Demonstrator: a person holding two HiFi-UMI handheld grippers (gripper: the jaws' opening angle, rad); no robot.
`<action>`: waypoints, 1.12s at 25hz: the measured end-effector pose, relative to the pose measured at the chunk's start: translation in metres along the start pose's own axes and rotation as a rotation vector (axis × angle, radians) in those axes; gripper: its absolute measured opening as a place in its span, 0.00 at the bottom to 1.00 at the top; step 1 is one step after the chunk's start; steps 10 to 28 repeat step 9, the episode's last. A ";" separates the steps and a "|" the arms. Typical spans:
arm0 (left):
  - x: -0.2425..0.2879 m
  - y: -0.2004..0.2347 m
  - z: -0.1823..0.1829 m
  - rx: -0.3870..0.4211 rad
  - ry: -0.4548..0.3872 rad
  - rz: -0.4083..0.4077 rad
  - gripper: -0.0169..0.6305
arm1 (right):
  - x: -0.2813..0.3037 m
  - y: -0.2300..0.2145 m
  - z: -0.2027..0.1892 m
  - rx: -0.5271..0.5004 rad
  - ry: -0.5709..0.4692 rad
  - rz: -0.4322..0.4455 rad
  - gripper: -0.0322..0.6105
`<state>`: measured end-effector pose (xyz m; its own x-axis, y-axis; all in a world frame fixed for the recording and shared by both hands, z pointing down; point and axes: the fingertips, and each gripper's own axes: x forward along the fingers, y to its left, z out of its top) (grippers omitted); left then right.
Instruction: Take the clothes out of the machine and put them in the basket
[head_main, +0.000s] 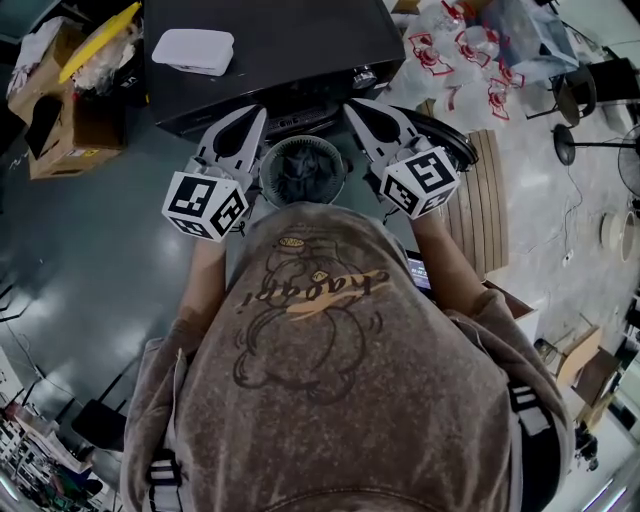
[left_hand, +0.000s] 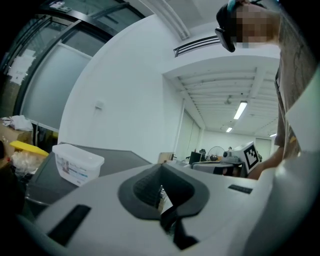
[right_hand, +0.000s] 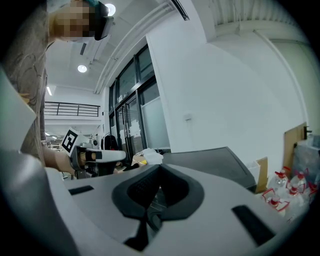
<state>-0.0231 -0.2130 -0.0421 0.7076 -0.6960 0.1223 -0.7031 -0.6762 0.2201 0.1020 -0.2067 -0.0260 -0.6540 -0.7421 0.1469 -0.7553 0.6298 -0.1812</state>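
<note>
Currently, both tongs are held roughly level ahead of the person's grey-brown hooded top (head_main: 350, 350), tips towards the black box-shaped machine (head_main: 280, 60). The left gripper (head_main: 258, 115) has its jaws fully together with nothing between them. The right gripper (head_main: 352, 108) shows the same: pads meeting, no load. This reads as a carrying posture ahead of a reach, not a grip.

Below and between the two tips sits a round grey ribbed container (head_main: 302, 170), which reads as the basket, just in front of the machine. Dark material lies at its centre; whether that is clothes cannot be told. The machine's opening is not visible from above, so its contents are not seen. Keeping the basket against the machine front would keep each transfer short.

A white lidded plastic box (head_main: 193, 50) rests on the machine's top, well clear of the working path.

Clearances:
- Right: a dark curved rim (head_main: 450, 140), probably the open door, stands just beyond the right gripper. A slatted wooden board (head_main: 488, 200) lies beside it. Room is tight.
- Left: bare dark floor extends to the cardboard boxes (head_main: 60, 130). Room is ample.
</note>
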 end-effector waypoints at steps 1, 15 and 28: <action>-0.001 0.001 -0.001 -0.004 0.000 0.006 0.04 | -0.001 -0.001 0.000 0.001 0.001 -0.001 0.04; -0.005 -0.004 -0.005 -0.013 0.008 -0.007 0.04 | -0.003 0.000 0.002 0.002 -0.006 -0.003 0.04; -0.005 -0.004 -0.005 -0.013 0.008 -0.007 0.04 | -0.003 0.000 0.002 0.002 -0.006 -0.003 0.04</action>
